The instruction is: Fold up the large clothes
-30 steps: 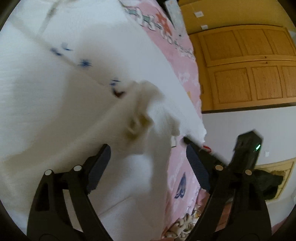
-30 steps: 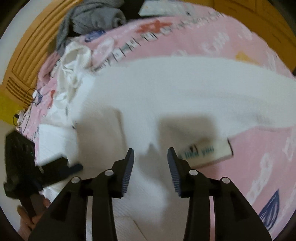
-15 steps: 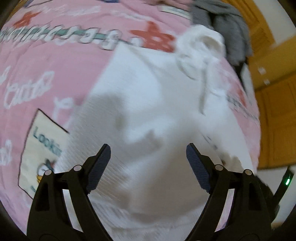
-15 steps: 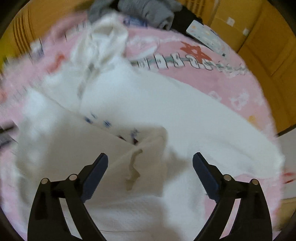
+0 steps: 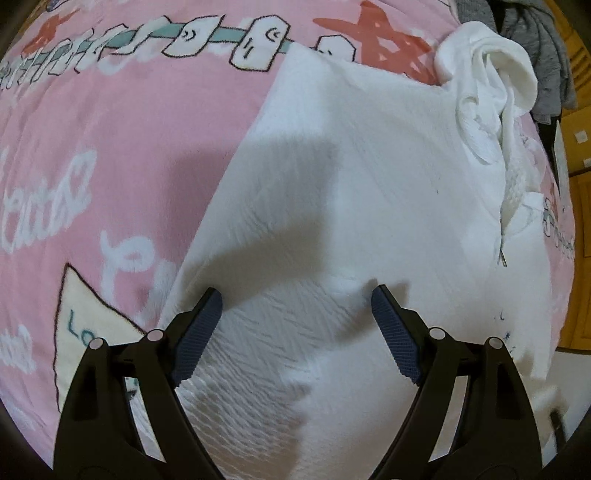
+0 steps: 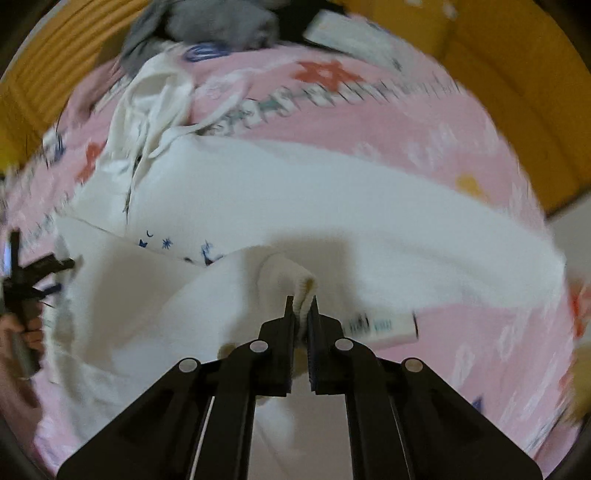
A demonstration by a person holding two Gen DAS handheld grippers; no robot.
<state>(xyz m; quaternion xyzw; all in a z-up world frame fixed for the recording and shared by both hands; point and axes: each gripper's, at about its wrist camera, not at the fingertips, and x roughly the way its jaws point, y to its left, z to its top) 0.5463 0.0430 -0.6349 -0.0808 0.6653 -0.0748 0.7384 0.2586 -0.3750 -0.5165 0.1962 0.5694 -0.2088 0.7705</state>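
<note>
Both views look steeply down along their own jaws onto the bed, from close above. The left wrist camera faces the white garment [image 5: 354, 192] spread on the pink blanket [image 5: 122, 155], its hood [image 5: 491, 70] at upper right. The right wrist camera sees the same garment [image 6: 332, 206] from another side — hood, blanket and grey clothes [image 6: 207, 22] are shared. Its picture is blurred.

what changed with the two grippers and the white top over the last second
The right gripper has just closed its jaws on the ribbed cuff of the white knitted top; half a second ago they stood wide open above it. The left gripper swung from the top's edge near the wooden cupboards to over its flat body. It stayed open and empty, and the top stayed on the pink patterned blanket.
</note>
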